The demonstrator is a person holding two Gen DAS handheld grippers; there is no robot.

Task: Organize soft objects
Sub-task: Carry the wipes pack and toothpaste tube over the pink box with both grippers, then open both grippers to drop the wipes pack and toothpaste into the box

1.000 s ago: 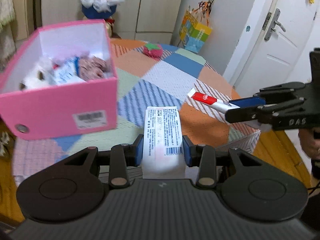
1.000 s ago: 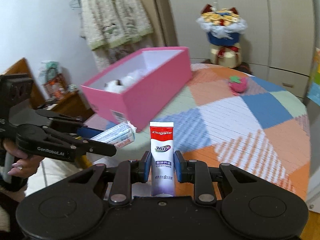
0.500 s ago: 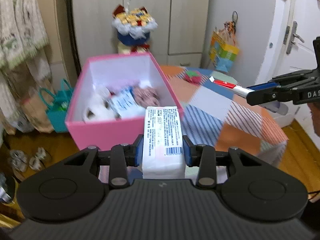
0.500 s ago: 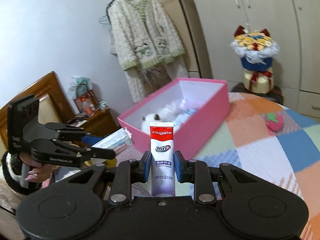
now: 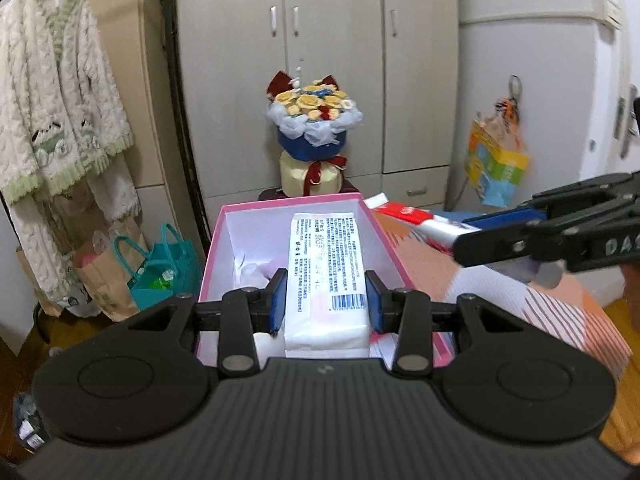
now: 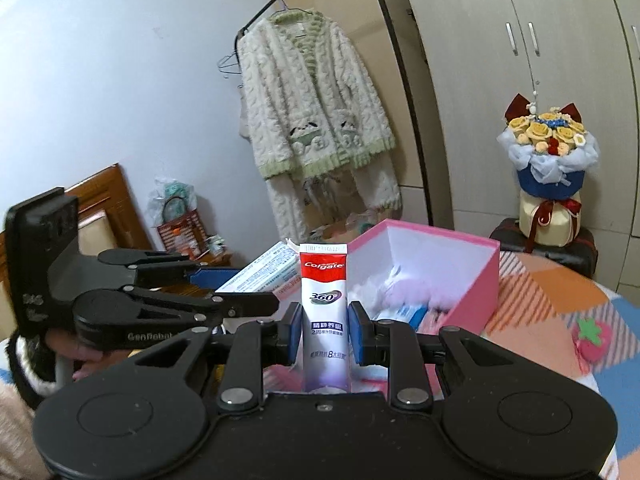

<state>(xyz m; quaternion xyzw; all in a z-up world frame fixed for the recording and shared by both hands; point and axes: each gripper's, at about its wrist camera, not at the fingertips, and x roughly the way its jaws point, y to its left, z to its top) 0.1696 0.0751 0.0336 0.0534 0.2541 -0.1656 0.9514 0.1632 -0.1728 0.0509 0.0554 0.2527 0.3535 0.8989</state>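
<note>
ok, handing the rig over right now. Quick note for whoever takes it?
Left claw: shut on the white tissue pack, held over the open pink box.
Right claw: shut on the Colgate toothpaste tube, near the box's edge.
Done: some soft items already lie in the box.
Left: release both held items into the box; the pink strawberry toy lies on the patchwork tablecloth.

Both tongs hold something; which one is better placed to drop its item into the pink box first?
Probably left: the left tongs hold the tissue pack over the pink box, while the right tongs' toothpaste looks short of it.
</note>
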